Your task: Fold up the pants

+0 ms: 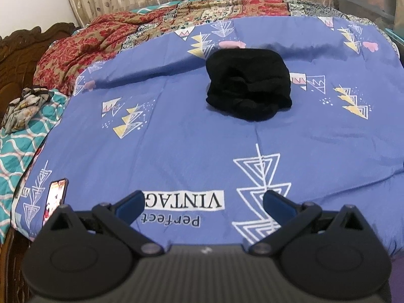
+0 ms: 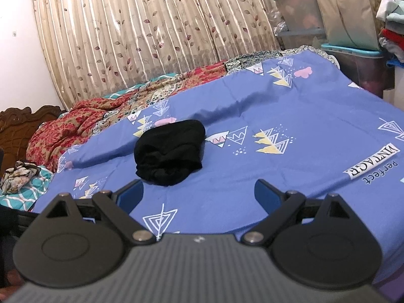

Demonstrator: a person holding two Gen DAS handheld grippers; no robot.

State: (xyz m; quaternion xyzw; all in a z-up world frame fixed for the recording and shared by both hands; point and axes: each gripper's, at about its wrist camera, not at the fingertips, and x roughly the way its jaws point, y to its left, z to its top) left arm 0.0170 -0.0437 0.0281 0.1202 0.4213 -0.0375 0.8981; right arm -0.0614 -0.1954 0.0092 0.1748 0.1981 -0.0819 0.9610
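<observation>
The black pants [image 1: 248, 84] lie in a compact folded bundle in the middle of the blue patterned bedsheet [image 1: 176, 136]. In the right wrist view the pants [image 2: 169, 152] sit just ahead and left of centre on the sheet [image 2: 290, 171]. My left gripper [image 1: 204, 200] is open and empty, held over the sheet's near edge, well short of the pants. My right gripper [image 2: 199, 192] is open and empty, close in front of the pants without touching them.
A phone [image 1: 55, 198] lies at the bed's near left edge. A red floral quilt [image 1: 83, 48] is bunched along the far left. A small crumpled cloth [image 1: 24, 108] lies on teal bedding. Curtains [image 2: 151, 32] hang behind; storage boxes [image 2: 358, 65] stand at the right.
</observation>
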